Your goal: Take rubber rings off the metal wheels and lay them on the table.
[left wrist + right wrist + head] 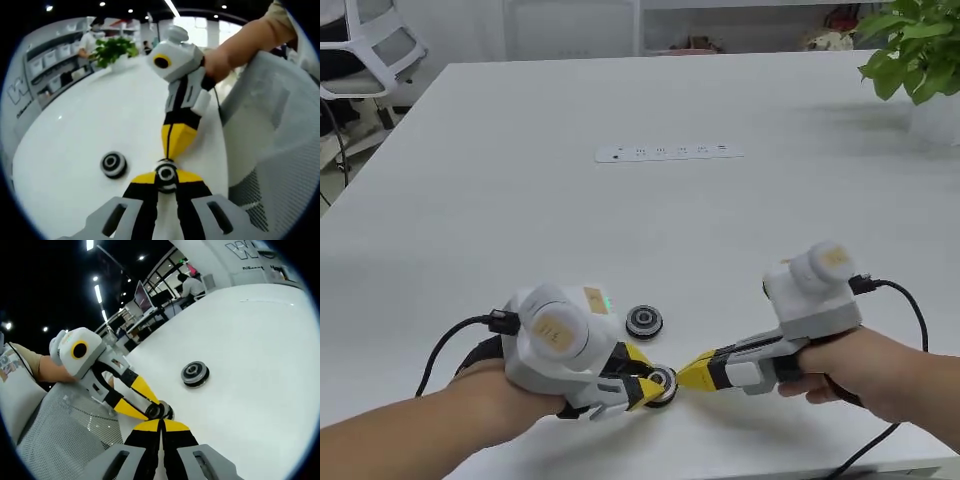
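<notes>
The left tool is seen at the lower centre of the head view; its yellow-tipped jaws are closed partway onto a metal wheel, which is clamped between the tips. The right tool is seen just to the right of it; its jaws are pressed together with no gap visible, and the tips touch the rim of the clamped wheel; whether anything is pinched between them cannot be told. A second wheel, dark-rimmed, lies flat on the white worktop just above the tools in the frame, apart from both. A power strip lies at the upper centre; a plant stands at the upper right.
</notes>
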The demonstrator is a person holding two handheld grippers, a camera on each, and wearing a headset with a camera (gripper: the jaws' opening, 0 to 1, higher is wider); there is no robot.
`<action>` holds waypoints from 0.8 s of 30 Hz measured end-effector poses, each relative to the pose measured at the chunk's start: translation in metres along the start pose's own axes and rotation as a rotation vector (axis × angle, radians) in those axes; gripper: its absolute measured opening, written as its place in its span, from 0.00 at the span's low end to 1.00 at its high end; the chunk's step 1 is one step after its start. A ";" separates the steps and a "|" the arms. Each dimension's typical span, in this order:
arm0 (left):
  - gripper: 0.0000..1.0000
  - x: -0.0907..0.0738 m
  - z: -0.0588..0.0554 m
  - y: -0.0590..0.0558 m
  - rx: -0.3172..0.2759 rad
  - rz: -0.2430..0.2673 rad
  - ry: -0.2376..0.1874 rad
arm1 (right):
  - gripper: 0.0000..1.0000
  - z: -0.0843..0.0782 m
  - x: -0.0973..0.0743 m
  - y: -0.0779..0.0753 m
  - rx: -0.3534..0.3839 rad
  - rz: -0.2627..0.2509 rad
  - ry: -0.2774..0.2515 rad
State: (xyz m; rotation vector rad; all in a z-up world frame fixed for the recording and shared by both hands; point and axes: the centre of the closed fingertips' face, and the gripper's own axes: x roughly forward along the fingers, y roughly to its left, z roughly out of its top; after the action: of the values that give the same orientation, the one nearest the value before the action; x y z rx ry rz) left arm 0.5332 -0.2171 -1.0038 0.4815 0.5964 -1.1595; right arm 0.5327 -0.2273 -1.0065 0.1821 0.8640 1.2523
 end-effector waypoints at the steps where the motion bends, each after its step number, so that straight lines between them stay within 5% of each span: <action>1: 0.13 0.000 0.000 0.000 0.000 0.001 0.002 | 0.00 0.000 0.000 0.001 0.001 0.002 -0.003; 18: 0.12 0.000 0.000 0.000 0.005 0.006 0.013 | 0.00 0.004 0.007 0.012 -0.030 0.024 0.003; 21: 0.12 0.001 0.000 -0.002 0.011 0.001 0.011 | 0.00 0.012 0.010 0.024 0.006 0.087 -0.041; 22: 0.12 0.001 0.001 -0.002 0.016 0.005 0.013 | 0.00 0.008 0.011 0.027 -0.032 0.090 0.002; 23: 0.12 0.001 0.002 -0.002 0.022 0.007 0.012 | 0.00 0.016 0.014 0.019 -0.093 0.046 -0.030; 24: 0.12 0.000 0.001 -0.002 0.019 0.005 0.012 | 0.00 0.012 0.013 0.022 -0.051 0.068 -0.013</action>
State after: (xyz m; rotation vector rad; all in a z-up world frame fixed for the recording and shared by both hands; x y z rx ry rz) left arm 0.5320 -0.2189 -1.0030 0.5063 0.5942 -1.1590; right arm 0.5249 -0.2045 -0.9919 0.1801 0.8197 1.3342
